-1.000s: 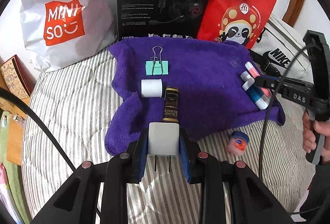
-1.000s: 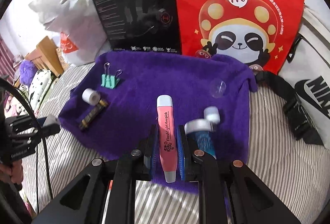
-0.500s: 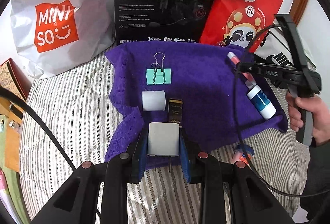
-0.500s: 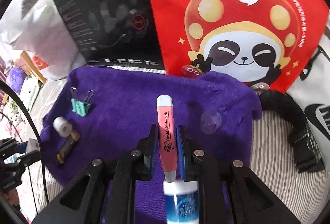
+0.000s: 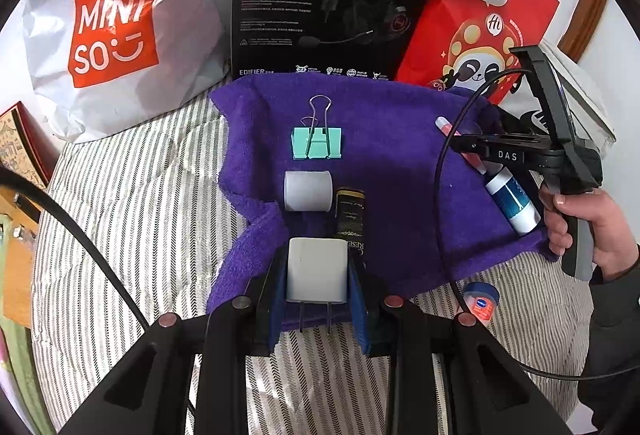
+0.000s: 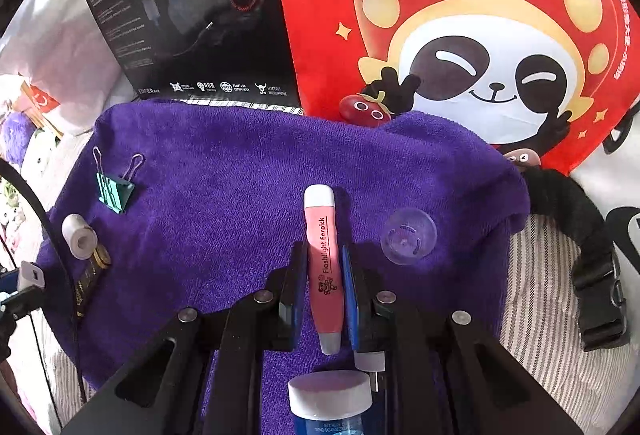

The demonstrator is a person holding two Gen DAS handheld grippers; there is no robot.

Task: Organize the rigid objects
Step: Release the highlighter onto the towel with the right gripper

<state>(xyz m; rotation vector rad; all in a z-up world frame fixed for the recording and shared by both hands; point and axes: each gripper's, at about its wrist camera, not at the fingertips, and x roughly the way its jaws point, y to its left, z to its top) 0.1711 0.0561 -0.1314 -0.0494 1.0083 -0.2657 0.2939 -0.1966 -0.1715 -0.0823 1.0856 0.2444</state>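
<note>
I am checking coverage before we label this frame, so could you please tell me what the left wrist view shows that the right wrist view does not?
Only the left wrist view: the MINISO bag, the small blue-lidded jar off the towel, and the person's hand.

Only the right wrist view: the clear suction cup.

Both: the purple towel, the green binder clip, the white charger plug and the pink flashlight pen.

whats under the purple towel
A striped bedcover shows all around the purple towel; what lies directly beneath the towel is covered.
</note>
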